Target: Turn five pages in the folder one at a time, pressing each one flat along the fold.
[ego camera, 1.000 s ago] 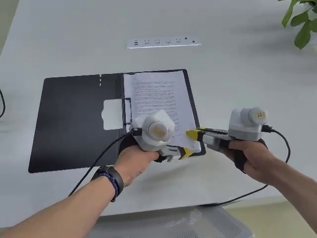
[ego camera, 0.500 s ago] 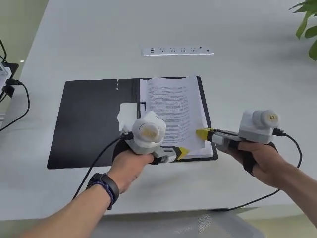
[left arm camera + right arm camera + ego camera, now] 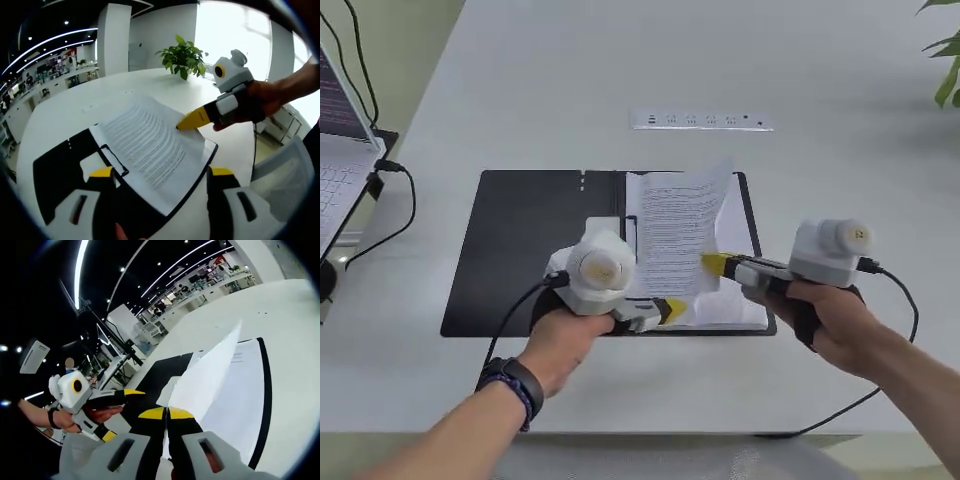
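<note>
A black folder (image 3: 520, 250) lies open on the white table, with a stack of printed pages clipped on its right half. My right gripper (image 3: 710, 263) is shut on the right edge of the top page (image 3: 680, 230), which is raised and curls up toward the fold. In the right gripper view the yellow-tipped jaws (image 3: 166, 415) pinch that page (image 3: 210, 375) edge-on. My left gripper (image 3: 665, 312) stands open at the folder's near edge, below the pages. In the left gripper view its jaws (image 3: 160, 180) flank the lower pages (image 3: 145, 145), and the right gripper (image 3: 192, 119) shows beyond.
A white power strip (image 3: 700, 121) lies on the table behind the folder. A laptop (image 3: 340, 150) with black cables (image 3: 395, 200) sits at the left edge. Plant leaves (image 3: 945, 60) reach in at the top right. The table's near edge runs just below both hands.
The right gripper has lifted the top page off the stack and carried its edge up and to the left. The left gripper stays at the folder's near edge. The head camera has shifted.
</note>
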{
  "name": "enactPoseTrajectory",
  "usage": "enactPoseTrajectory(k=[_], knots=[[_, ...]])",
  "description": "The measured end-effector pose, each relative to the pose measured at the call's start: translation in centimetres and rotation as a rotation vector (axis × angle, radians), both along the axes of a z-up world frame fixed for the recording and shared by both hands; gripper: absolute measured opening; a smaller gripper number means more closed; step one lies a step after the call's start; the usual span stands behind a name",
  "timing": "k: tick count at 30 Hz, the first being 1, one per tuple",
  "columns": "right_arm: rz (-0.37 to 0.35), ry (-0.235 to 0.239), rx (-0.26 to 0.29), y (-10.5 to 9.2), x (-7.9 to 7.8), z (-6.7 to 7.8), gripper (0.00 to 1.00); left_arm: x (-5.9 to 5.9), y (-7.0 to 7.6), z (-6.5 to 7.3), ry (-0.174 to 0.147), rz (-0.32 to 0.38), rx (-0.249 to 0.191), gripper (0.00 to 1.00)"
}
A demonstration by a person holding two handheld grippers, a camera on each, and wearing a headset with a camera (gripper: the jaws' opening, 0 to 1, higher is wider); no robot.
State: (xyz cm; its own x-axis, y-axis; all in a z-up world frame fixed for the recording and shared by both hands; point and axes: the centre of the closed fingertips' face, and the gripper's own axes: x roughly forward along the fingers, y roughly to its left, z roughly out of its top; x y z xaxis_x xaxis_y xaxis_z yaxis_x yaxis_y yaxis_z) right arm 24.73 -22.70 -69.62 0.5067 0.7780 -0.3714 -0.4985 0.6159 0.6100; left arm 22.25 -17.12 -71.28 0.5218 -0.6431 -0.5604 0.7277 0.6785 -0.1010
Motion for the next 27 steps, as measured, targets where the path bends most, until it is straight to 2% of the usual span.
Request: enactPoseTrajectory(k=[2,11,13,19,27], knots=[[0.011,-0.003,0.004,0.8,0.1,0.1,0.00,0.1,0.9,0.3,0.001,0.022,-0.014,0.74],[0.071,-0.011,0.016,4.8,0.1,0.7,0.00,0.4,5.1,1.0,-0.022,0.063,0.004,0.74],[0.085,-0.015,0.017,5.5,0.1,0.8,0.00,0.3,5.9,1.2,-0.020,0.073,-0.003,0.75],[0.118,-0.022,0.026,7.8,0.0,1.4,0.00,-0.1,8.3,1.3,-0.033,0.084,0.020,0.76],[0.187,-0.021,0.039,12.1,-0.5,1.8,0.00,-0.6,10.5,1.6,-0.041,0.094,0.035,0.76]])
